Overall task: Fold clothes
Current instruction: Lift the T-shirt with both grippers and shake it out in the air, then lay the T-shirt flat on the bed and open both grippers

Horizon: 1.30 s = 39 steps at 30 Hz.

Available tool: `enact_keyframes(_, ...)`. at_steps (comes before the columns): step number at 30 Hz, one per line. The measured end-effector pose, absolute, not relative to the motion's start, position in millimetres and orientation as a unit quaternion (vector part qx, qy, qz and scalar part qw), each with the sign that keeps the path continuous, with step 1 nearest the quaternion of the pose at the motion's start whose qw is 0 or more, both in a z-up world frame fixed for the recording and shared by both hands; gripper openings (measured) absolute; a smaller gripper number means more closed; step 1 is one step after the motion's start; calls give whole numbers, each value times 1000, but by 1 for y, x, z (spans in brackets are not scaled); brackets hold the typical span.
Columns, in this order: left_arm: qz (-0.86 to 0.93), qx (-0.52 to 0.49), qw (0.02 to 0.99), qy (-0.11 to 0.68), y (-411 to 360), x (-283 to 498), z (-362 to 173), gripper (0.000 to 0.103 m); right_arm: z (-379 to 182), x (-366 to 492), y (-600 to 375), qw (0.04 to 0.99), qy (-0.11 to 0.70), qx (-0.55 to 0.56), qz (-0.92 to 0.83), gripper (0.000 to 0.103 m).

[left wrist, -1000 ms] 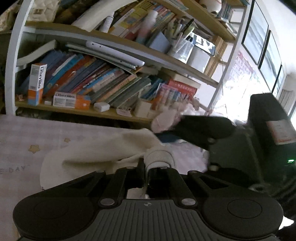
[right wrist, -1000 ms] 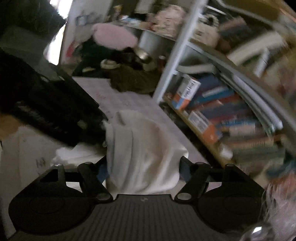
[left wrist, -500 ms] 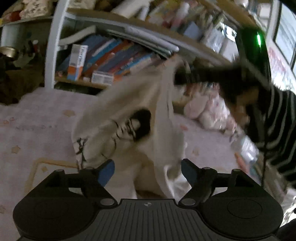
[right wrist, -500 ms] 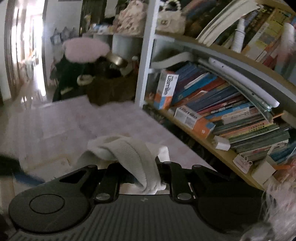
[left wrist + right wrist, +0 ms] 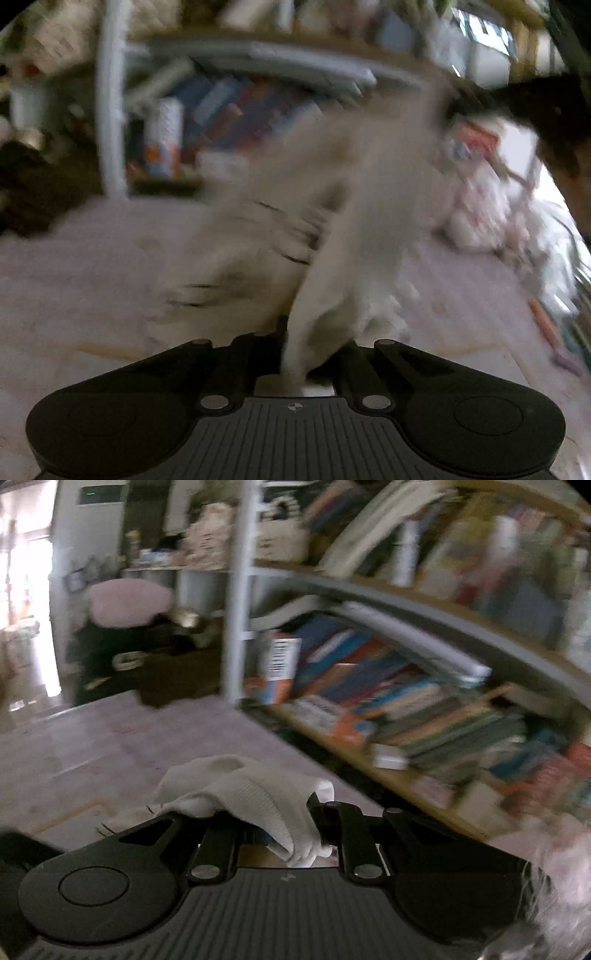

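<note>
A cream garment [image 5: 354, 206] with dark printed lines hangs stretched between two hand-held grippers above a pale pink patterned mat [image 5: 92, 266]. It appears to be in the lift-and-spread step that opens a fold. The left gripper [image 5: 295, 354] has its jaws closed on a low bunch of the cloth. The right gripper [image 5: 291, 827] pinches a ribbed edge, with a small flap spilling over its jaws. From the left wrist camera the garment's long axis runs on a slant, rising from the near grip toward the upper right, where the dark shape of the other gripper is just visible; heavy blur hides which end is the collar. The next move likely calls for pulling the cloth taut and laying it flat on the mat. A crowded bookshelf [image 5: 406, 686] stands behind.
</note>
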<state>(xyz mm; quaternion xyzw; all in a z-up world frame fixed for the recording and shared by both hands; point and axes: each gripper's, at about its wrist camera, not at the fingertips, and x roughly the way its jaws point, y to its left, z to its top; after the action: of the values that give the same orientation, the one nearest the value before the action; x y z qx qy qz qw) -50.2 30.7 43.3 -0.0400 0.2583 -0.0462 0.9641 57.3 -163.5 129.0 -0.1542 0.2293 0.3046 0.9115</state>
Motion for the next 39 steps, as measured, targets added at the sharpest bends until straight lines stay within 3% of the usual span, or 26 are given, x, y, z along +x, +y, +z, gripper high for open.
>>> enact_keyframes(6, 10, 12, 995, 95, 66, -83, 132, 3, 153, 2, -189, 937, 148, -157, 276, 13)
enact_keyframes(12, 7, 36, 991, -129, 75, -140, 232, 4, 240, -87, -198, 959, -70, -124, 245, 13)
enact_keyframes(18, -16, 51, 946, -320, 70, -187, 298, 4, 317, -176, -205, 930, -293, -126, 182, 13)
enact_keyframes(24, -45, 50, 909, -411, 74, -209, 332, 5, 354, -216, -209, 897, -402, -94, 157, 13)
enact_keyframes(27, -67, 34, 919, -388, 80, -199, 337, 5, 356, -214, -209, 897, -404, -90, 153, 13)
enact_keyframes(30, -87, 25, 948, -306, 87, -163, 328, 5, 347, -185, -205, 927, -323, -82, 174, 13)
enact_keyframes(34, -118, 10, 990, -74, 95, -63, 273, 9, 304, -106, -195, 969, -139, -74, 189, 13)
enact_keyframes(37, -107, 23, 987, 118, 95, 23, 186, 9, 224, -29, -179, 977, 57, -80, 190, 14)
enact_keyframes(39, -96, 39, 973, 207, 92, 64, 126, 9, 157, 14, -166, 965, 164, -98, 178, 14)
